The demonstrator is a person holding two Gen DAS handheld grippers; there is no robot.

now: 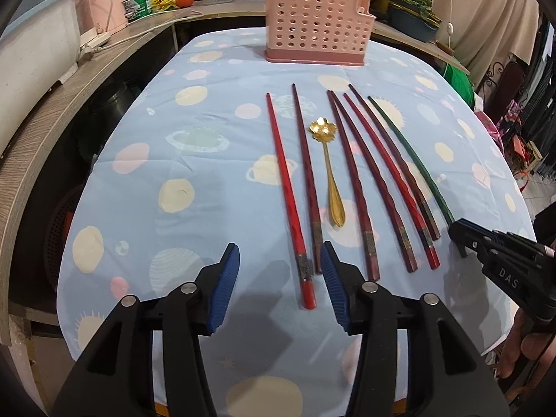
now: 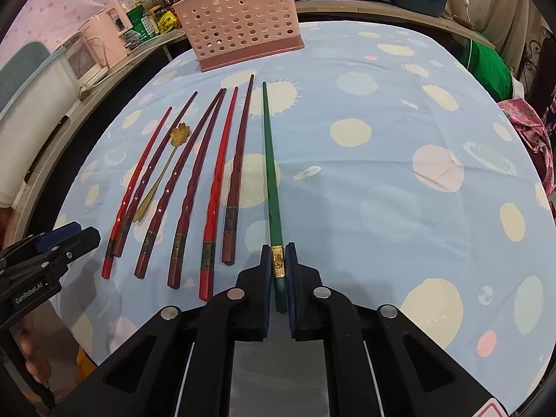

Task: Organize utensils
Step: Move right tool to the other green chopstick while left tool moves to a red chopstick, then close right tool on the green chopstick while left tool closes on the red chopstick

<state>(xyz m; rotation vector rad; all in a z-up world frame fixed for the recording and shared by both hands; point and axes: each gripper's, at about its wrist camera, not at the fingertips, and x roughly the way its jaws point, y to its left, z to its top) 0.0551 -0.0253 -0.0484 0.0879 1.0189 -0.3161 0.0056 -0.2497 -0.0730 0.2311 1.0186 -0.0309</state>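
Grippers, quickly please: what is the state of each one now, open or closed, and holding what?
Left gripper: open, holding nothing; a red chopstick lies between its fingers.
Right gripper: closed on the green chopstick, at its gold band.

Table's got a blue tablecloth point(image 1: 194, 187) with pastel planets. On it: a pink holder point(image 1: 314, 33) at the far end, then red chopsticks point(image 1: 288, 191), a gold spoon point(image 1: 330, 170) and one green chopstick point(image 2: 271, 173) side by side.

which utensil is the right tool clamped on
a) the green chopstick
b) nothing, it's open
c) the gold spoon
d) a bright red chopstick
a: in the right wrist view the right tool has both pads pressed against the gold-banded end of the green chopstick, while the gold spoon lies untouched among the red chopsticks.
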